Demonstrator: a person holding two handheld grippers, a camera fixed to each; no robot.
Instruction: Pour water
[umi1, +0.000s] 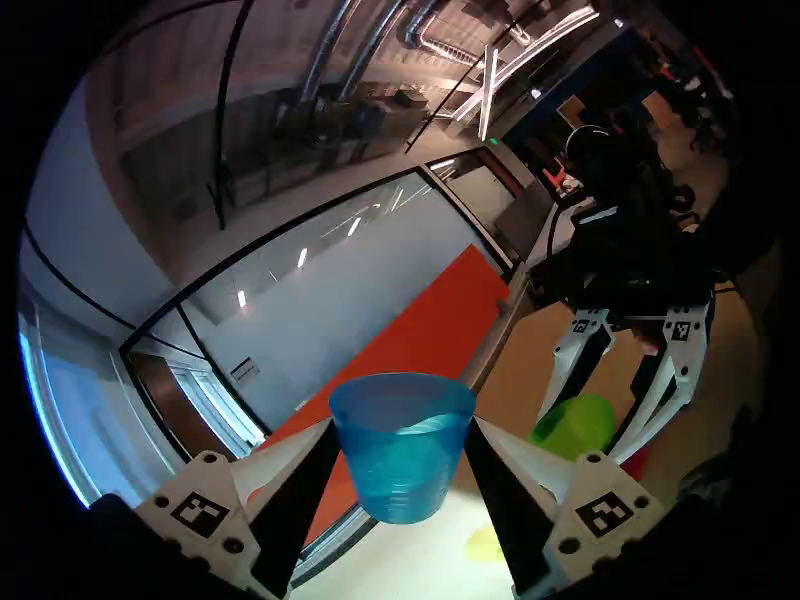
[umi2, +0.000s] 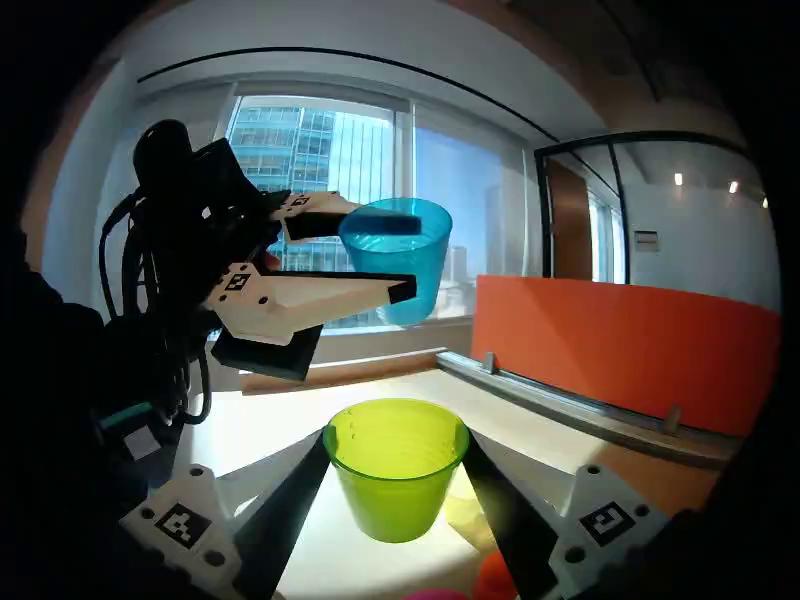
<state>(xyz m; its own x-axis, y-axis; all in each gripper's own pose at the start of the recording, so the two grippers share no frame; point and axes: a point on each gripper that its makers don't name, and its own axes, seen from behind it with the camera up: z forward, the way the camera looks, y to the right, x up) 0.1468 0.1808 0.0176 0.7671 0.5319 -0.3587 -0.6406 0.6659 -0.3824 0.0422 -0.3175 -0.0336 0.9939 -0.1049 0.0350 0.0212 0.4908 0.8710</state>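
Left gripper (umi1: 400, 432) clamped on a translucent blue plastic cup (umi1: 403, 470) holding water, raised above the pale worktop (umi2: 250, 430). Right gripper (umi2: 397, 442) clamped on a translucent green plastic cup (umi2: 395, 490) — lower, below the blue one.

We get bright daylight thru the window (umi2: 330, 160); ceiling strip lights (umi1: 488, 95) glare, fisheye edges bend & darken.
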